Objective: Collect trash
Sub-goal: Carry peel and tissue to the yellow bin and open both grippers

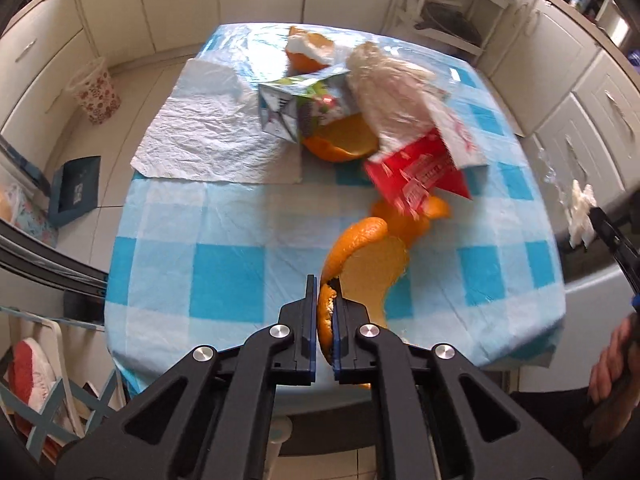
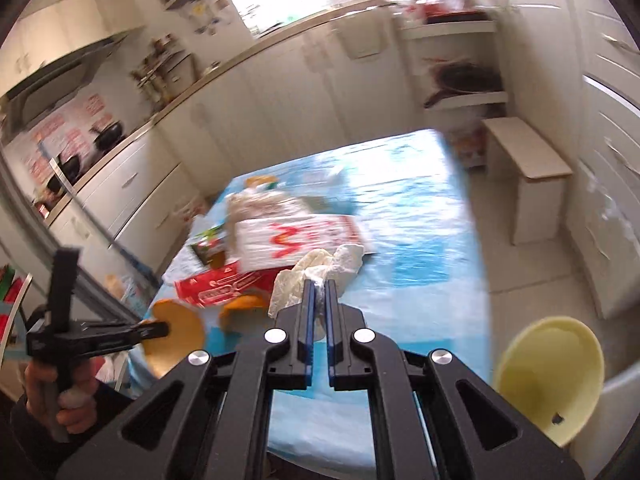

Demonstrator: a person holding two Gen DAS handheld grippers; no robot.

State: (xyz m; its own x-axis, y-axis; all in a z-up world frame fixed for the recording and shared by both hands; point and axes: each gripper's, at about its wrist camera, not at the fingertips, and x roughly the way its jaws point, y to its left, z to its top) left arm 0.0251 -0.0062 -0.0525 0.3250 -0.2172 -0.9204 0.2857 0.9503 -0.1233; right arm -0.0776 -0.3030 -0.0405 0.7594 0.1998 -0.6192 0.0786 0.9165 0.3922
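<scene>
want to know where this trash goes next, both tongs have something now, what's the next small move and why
Probably carry both loads off the table and over a bin. The left tongs are shut on an orange peel, and the right tongs pinch a crumpled white tissue, so neither can pick up more. A floral bin stands on the floor beyond the table; it looks the likeliest drop spot.

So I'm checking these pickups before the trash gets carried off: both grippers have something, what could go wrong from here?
The left gripper pinches the orange peel only at one edge, so the long curl could tear or slip out. The right gripper holds just a corner of the crumpled tissue, which hangs loose and might snag the red carton beside it. More peel lies under the leaning cartons, so pulling it later may topple them.
</scene>
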